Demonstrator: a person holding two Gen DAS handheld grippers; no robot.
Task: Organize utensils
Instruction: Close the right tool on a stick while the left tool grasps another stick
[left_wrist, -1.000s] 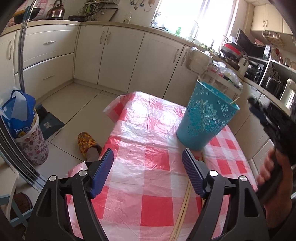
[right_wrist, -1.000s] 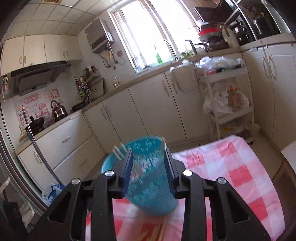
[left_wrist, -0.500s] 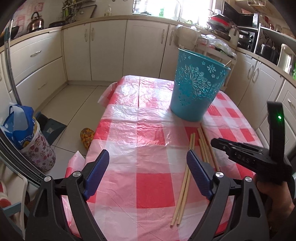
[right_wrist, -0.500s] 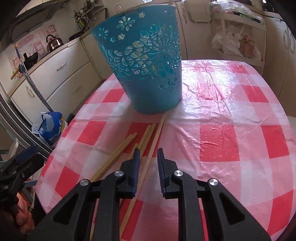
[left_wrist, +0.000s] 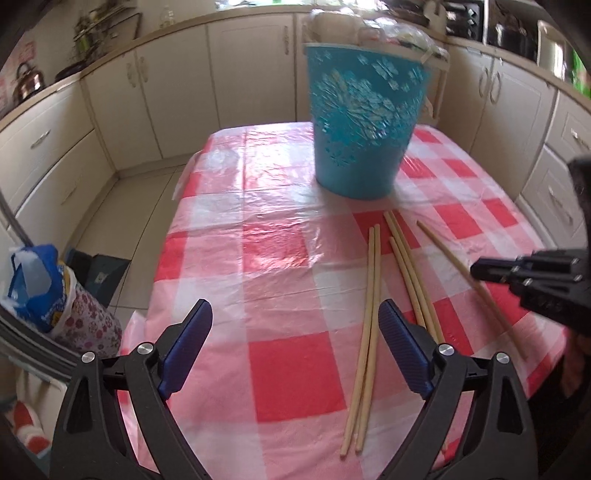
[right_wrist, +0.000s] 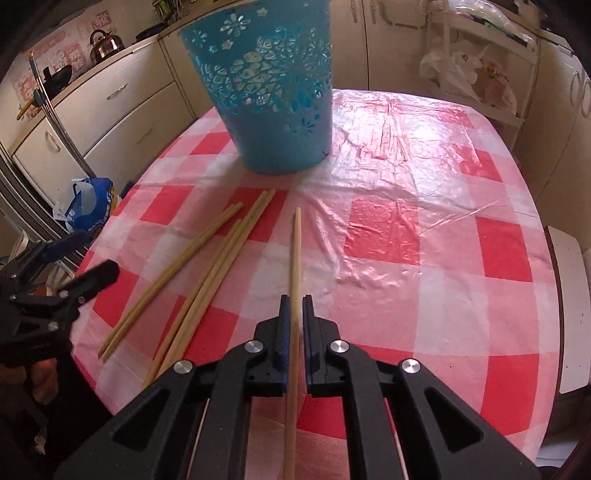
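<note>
Chopstick (right_wrist: 294, 280) pinched by right hand-held gripper (right_wrist: 294, 317), tail hidden; left (left_wrist: 295, 332) opening, empty.

Kitchen. Cream cabinets (left_wrist: 255, 70) run along the far wall under a pale counter. Kettle (right_wrist: 105, 46) on the counter at left. Floor (left_wrist: 122, 221) is light tile. Table (right_wrist: 424, 192) covered in red-and-white checked plastic cloth (glare from daylight on it). White shelf rack (right_wrist: 484, 70) holds plastic bags.

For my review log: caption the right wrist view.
Right gripper shut on one wooden chopstick, perforated blue plastic bucket beyond.
</note>
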